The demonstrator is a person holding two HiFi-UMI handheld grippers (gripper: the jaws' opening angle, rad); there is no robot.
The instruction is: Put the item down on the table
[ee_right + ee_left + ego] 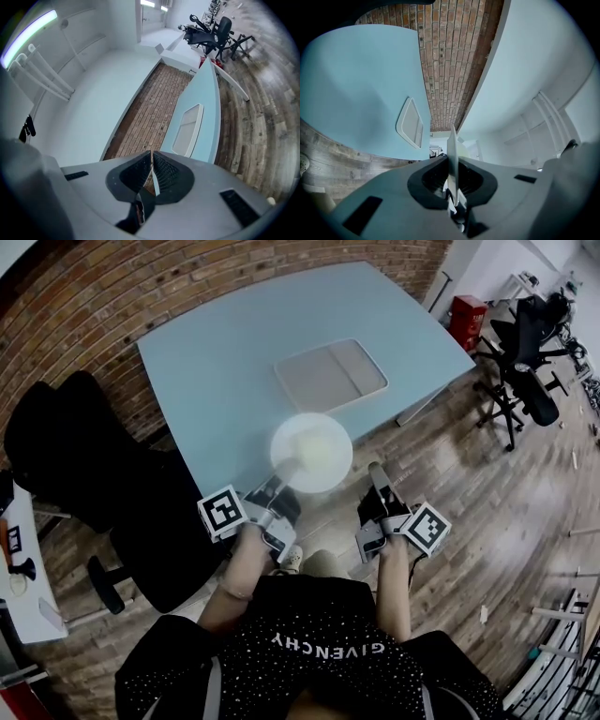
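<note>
The single item is a round white plate [311, 452], pale and glaring in the middle of the head view, where it overlaps the near edge of the light blue table [216, 381] and the wooden floor [487, 502] below it. In the left gripper view the plate [452, 143] shows edge-on, as a thin upright white sliver just below the frame's centre.

The left gripper [281, 486] has it. Its two dark fingers [431, 177] are closed narrowly on the plate's rim, one on each face. The rest of the disc rises beyond the fingertips. The right gripper [377, 474] sits to the right of the plate in the lower middle of the head view, not touching it. In its own view the right gripper [152, 168] has its fingers [136, 173] pressed together with nothing between them.

One rectangular pale tray [330, 374] lies on the table, in the upper middle of the head view, well apart from the plate. Two black office chairs are visible: one chair [84, 456] at the left and another chair [530, 343] at the upper right.
</note>
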